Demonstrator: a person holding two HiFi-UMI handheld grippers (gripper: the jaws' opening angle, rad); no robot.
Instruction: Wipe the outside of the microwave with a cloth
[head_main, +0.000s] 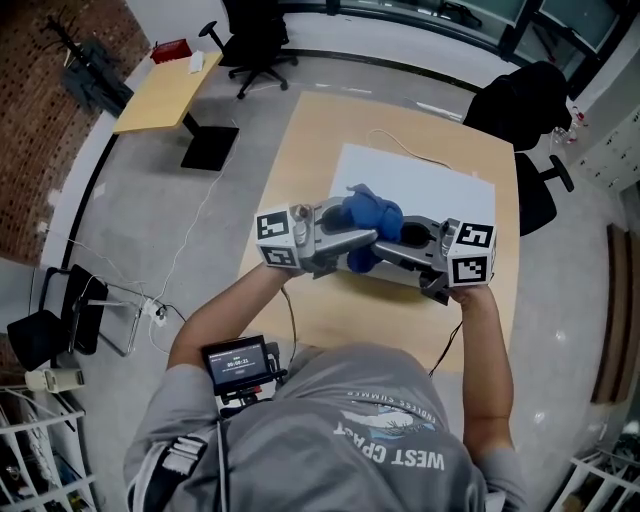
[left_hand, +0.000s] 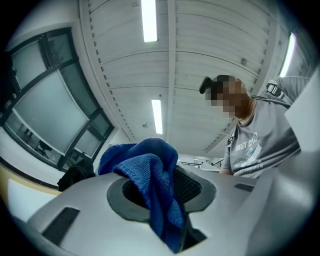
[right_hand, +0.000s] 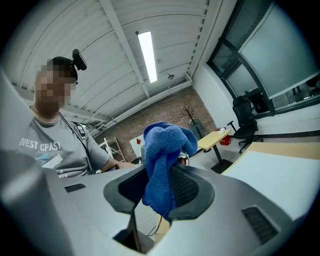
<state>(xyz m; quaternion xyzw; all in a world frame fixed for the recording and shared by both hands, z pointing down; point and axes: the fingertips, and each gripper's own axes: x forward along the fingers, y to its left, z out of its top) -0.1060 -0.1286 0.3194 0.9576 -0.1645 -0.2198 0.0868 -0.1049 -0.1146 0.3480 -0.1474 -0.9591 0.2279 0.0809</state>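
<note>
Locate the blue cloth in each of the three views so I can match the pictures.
Head view: the blue cloth is bunched at the centre of the picture.
Left gripper view: the cloth is at lower centre, draped between the jaws.
Right gripper view: the cloth is at centre, standing up between the jaws.
Shared landmark: the person's grey T-shirt is at the bottom in the head view, at the right in the left gripper view, and at the left in the right gripper view.

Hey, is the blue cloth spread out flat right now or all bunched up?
Bunched up. The blue cloth is a crumpled lump, and both gripper views show thick folds with one end hanging down, nowhere spread flat.
</note>
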